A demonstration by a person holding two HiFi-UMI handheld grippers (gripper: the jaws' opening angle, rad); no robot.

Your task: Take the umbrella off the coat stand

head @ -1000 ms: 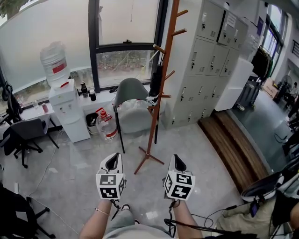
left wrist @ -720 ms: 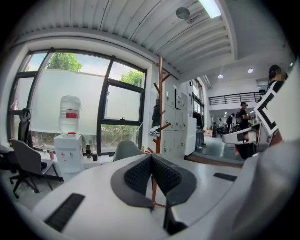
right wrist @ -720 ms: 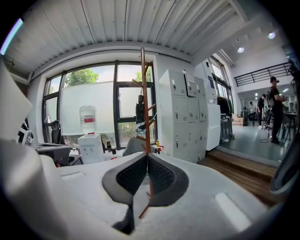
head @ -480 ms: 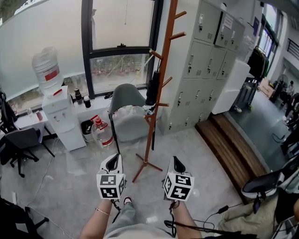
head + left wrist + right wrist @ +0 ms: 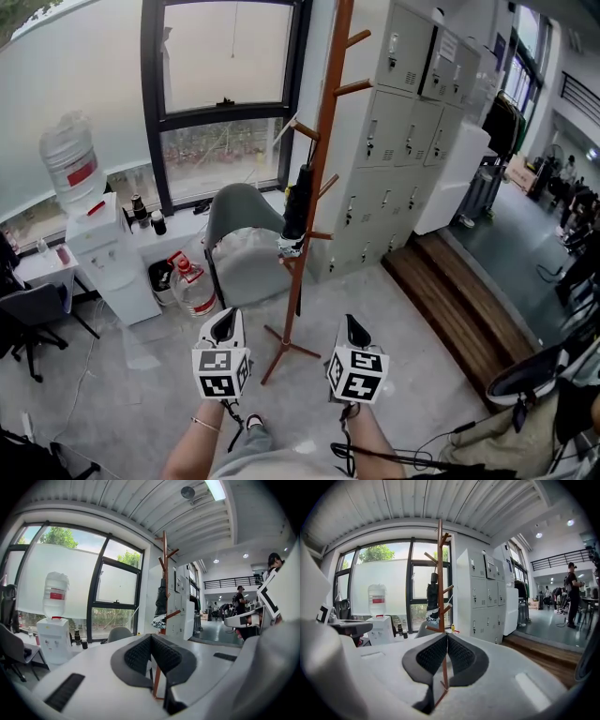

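A tall brown wooden coat stand (image 5: 319, 178) rises from the grey floor in front of the window. A folded black umbrella (image 5: 295, 199) with a patterned lower end hangs from one of its pegs. Both grippers are held side by side short of the stand's base. My left gripper (image 5: 224, 325) is shut with nothing in it, and so is my right gripper (image 5: 353, 329). In the left gripper view the shut left gripper (image 5: 150, 637) points at the stand (image 5: 165, 573) and umbrella (image 5: 161, 604). In the right gripper view the umbrella (image 5: 432, 597) hangs above the shut right gripper (image 5: 447, 635).
A grey chair (image 5: 234, 211) stands just behind the stand, with a water jug (image 5: 192, 291) on the floor and a water dispenser (image 5: 98, 248) to the left. Grey lockers (image 5: 403, 122) and a wooden step (image 5: 459, 300) lie to the right. A black office chair (image 5: 28, 314) is at far left.
Both grippers and the head have moved forward toward the coat stand, whose base now lies closer to the grippers. Both grippers stayed shut.
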